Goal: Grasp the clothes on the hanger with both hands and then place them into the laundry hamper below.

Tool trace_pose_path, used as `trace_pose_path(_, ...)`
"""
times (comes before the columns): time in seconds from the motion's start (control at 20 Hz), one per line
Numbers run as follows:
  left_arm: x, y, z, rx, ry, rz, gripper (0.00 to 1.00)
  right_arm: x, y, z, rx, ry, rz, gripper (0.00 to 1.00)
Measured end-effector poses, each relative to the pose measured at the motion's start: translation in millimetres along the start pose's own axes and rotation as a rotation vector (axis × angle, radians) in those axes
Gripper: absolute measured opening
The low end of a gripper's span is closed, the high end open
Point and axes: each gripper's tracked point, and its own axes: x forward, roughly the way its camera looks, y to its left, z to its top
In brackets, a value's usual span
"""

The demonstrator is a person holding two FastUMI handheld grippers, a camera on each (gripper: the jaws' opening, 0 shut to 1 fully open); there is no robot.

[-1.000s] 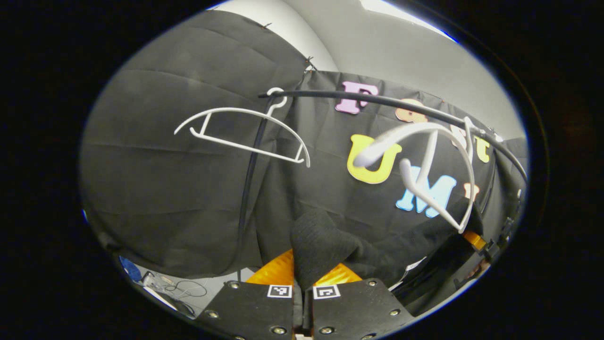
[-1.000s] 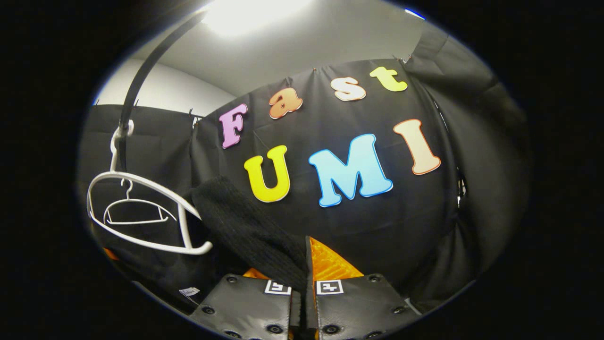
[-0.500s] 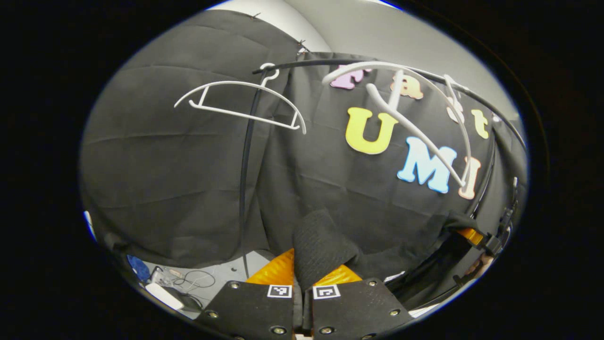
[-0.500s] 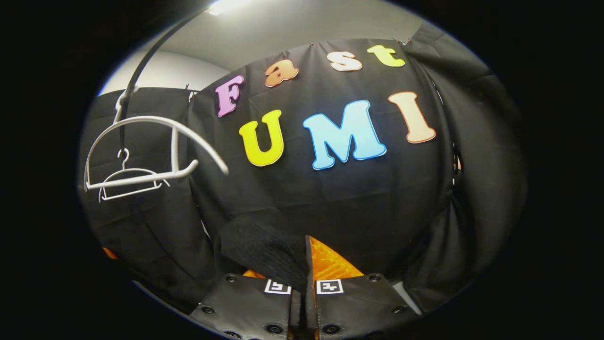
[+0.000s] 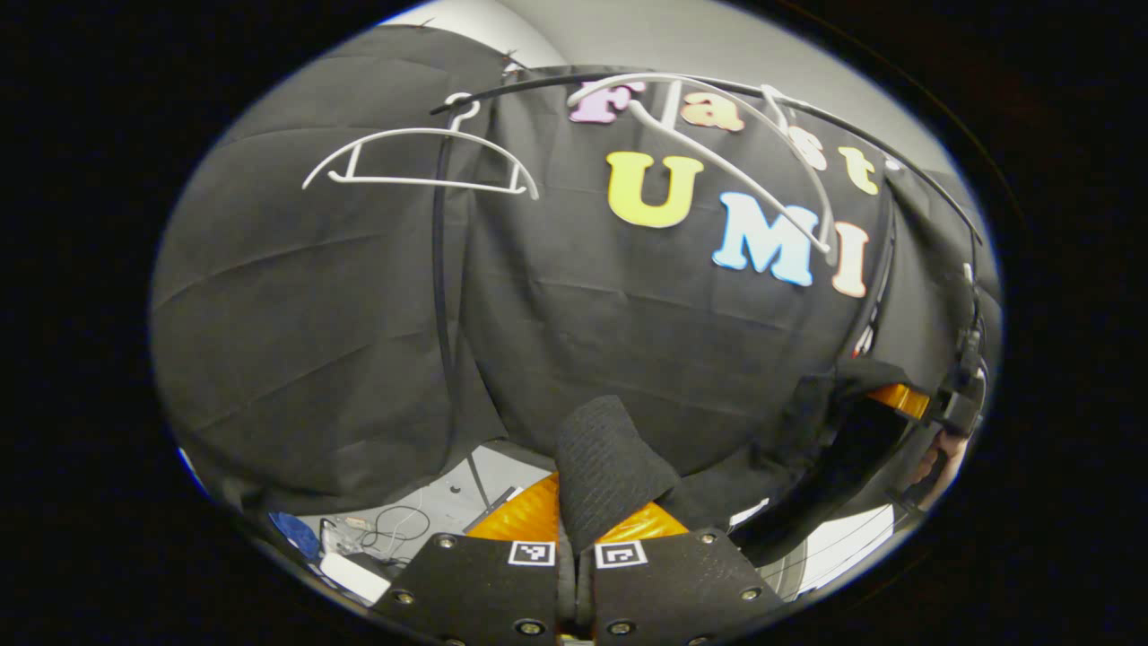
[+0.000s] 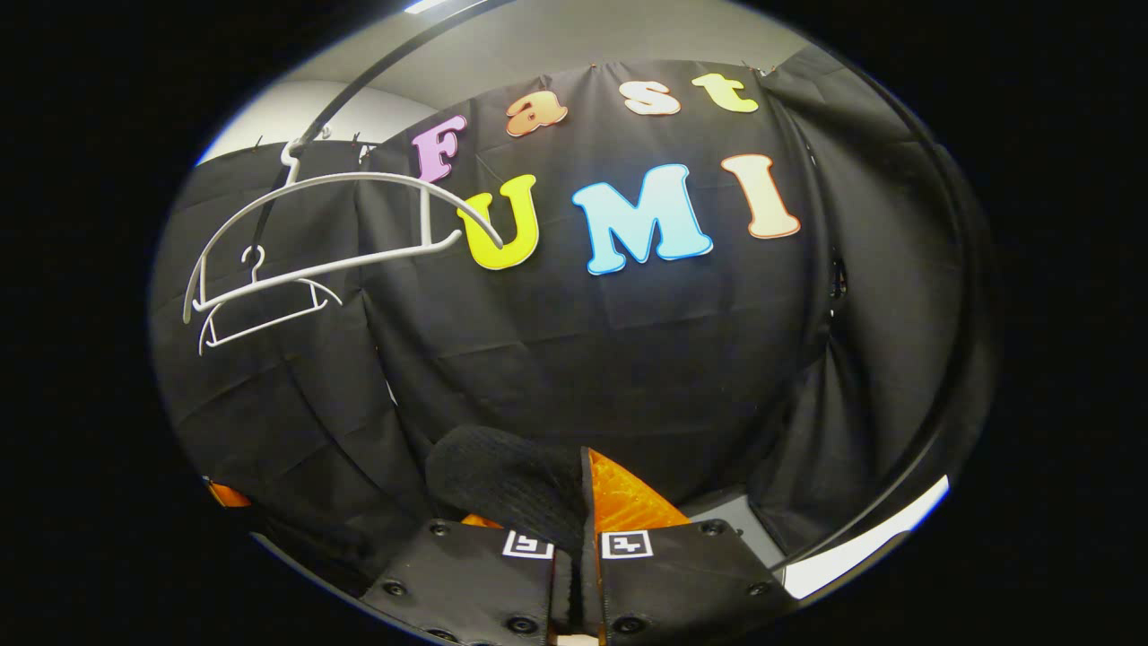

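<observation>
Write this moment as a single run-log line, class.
stage: carry to hamper | left claw: shut on black garment | right claw: shut on black garment | white hangers: bare on rail

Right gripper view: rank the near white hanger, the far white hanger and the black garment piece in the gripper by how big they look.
1. Near white hanger, widest across the picture.
2 and 3. Black garment and far white hanger look alike in extent; the garment sits right at the right gripper, so nearness inflates it. No firm order.

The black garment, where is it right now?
The black garment is off the white hangers, pinched low in the left gripper and in the right gripper, well below the rail.
</observation>
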Motion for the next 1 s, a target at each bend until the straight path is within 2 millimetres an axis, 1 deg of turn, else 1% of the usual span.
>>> trace_pose_path(0.05,-3.1,-1.1,-4.2,0.024,0.006,-0.031,0.01,-11.6,3.2,-4.6,-0.004,0.006,-0.018,0.09)
trace_pose_path(0.15,-6.8,-9.8,-13.5,0.069,0.012,-0.096,0.01,-36.4,8.6,-15.5,-0.01,0.016,-0.056,0.09)
trace_pose_path(0.25,-5.7,-17.8,-19.3,0.104,0.019,-0.164,0.01,-59.4,15.4,-29.6,-0.003,0.029,-0.089,0.09)
trace_pose_path(0.3,-3.8,-20.8,-25.3,0.113,0.026,-0.2,0.02,-68.8,18.3,-38.5,0.002,0.042,-0.105,0.09)
trace_pose_path(0.4,0.1,-23.4,-37.4,0.133,0.043,-0.257,0.01,-85.3,24.4,-54.2,0.004,0.067,-0.131,0.09)
trace_pose_path(0.5,3.5,-30.5,-48.9,0.163,0.06,-0.3,0.01,-95.5,27.1,-70.1,0.012,0.092,-0.15,0.08)
trace_pose_path(0.55,7.3,-33.0,-54.8,0.177,0.072,-0.312,0.01,-97.5,26.5,-80.2,0.021,0.11,-0.159,0.09)
trace_pose_path(0.65,18.5,-41.2,-69.6,0.192,0.104,-0.329,0.02,-94.3,25.0,-99.5,0.029,0.149,-0.175,0.09)
trace_pose_path(0.85,40.8,-49.4,-99.7,0.224,0.183,-0.333,0.02,-77.7,18.1,-141.0,0.08,0.24,-0.203,0.08)
trace_pose_path(1.0,65.9,-53.0,-126.4,0.257,0.251,-0.32,0.02,-59.6,17.6,-173.0,0.071,0.308,-0.204,0.08)
